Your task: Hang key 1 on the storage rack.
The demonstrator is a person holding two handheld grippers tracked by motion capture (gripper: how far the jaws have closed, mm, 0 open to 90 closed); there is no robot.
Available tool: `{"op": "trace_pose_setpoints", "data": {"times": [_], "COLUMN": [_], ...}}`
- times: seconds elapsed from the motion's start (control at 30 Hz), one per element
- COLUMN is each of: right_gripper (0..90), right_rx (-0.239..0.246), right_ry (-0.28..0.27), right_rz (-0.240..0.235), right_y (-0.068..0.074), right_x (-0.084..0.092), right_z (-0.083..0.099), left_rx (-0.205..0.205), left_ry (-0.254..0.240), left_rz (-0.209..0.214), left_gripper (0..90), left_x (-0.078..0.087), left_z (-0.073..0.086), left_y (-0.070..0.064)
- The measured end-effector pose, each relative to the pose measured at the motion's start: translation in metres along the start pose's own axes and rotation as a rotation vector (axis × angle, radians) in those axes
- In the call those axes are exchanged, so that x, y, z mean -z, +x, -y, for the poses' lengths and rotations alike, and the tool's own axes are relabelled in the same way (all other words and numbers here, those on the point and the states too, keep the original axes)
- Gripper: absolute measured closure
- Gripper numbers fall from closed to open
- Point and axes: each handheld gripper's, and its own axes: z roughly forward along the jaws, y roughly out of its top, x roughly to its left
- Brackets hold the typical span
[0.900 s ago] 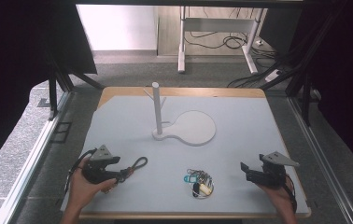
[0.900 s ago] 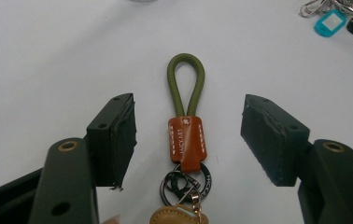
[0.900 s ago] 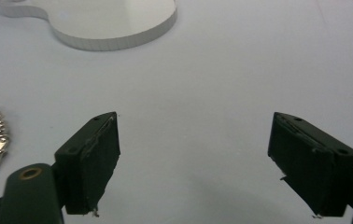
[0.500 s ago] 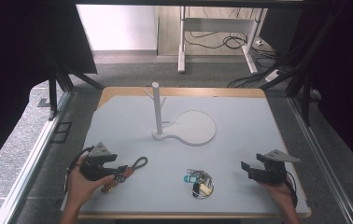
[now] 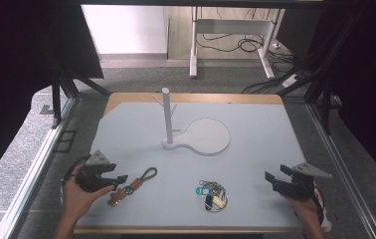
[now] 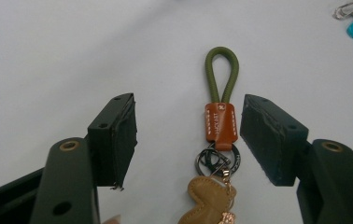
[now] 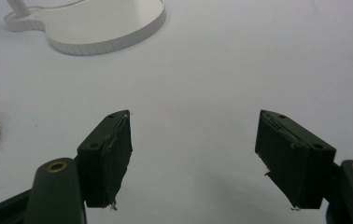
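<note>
Since a moment ago, left tongs (image 5: 119, 179) dropped low and slid up to the green-loop keychain (image 6: 221, 123), now spread wide with its leather tab between the jaws, nearer the right one. Right tongs (image 5: 274, 178) parked at the desk's (image 5: 255, 149) near right edge, spread, gripping nothing. Farther in, second key bunch (image 5: 212, 193) lying mid-desk. Beyond, white peg stand (image 5: 167, 119) upright. Best next, probably: centre on the tab, then close squarely.
</note>
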Motion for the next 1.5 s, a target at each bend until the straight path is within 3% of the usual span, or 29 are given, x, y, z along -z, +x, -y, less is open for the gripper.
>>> {"op": "trace_pose_setpoints", "data": {"times": [0.23,0.43,0.53,0.63,0.77,1.2,1.5], "right_gripper": [27.5,27.8,28.1,28.1,28.1,28.4,28.9], "right_rx": [0.019,0.021,0.012,0.016,0.017,0.020,0.024], "right_ry": [0.016,0.024,0.029,0.034,0.042,0.072,0.094], "right_rz": [0.012,0.024,0.030,0.032,0.036,0.054,0.068], "right_y": [0.004,0.003,0.002,0.002,0.002,0.003,0.005], "right_x": [-0.002,-0.001,0.000,-0.001,-0.001,-0.004,-0.007], "right_z": [0.002,0.005,0.006,0.007,0.008,0.010,0.012], "left_rx": [-0.004,-0.031,-0.067,-0.120,-0.149,-0.115,-0.134], "left_ry": [0.005,0.034,0.072,0.142,0.228,0.423,0.521], "left_rz": [-0.003,0.020,0.045,0.085,0.098,0.119,0.070], "left_gripper": [36.7,36.7,36.7,38.0,39.7,45.4,49.5], "left_x": [0.007,0.001,-0.008,-0.020,-0.032,-0.052,-0.068], "left_z": [0.005,0.000,-0.006,-0.015,-0.027,-0.045,-0.052], "left_y": [0.002,-0.003,-0.009,-0.019,-0.025,-0.020,-0.028]}}
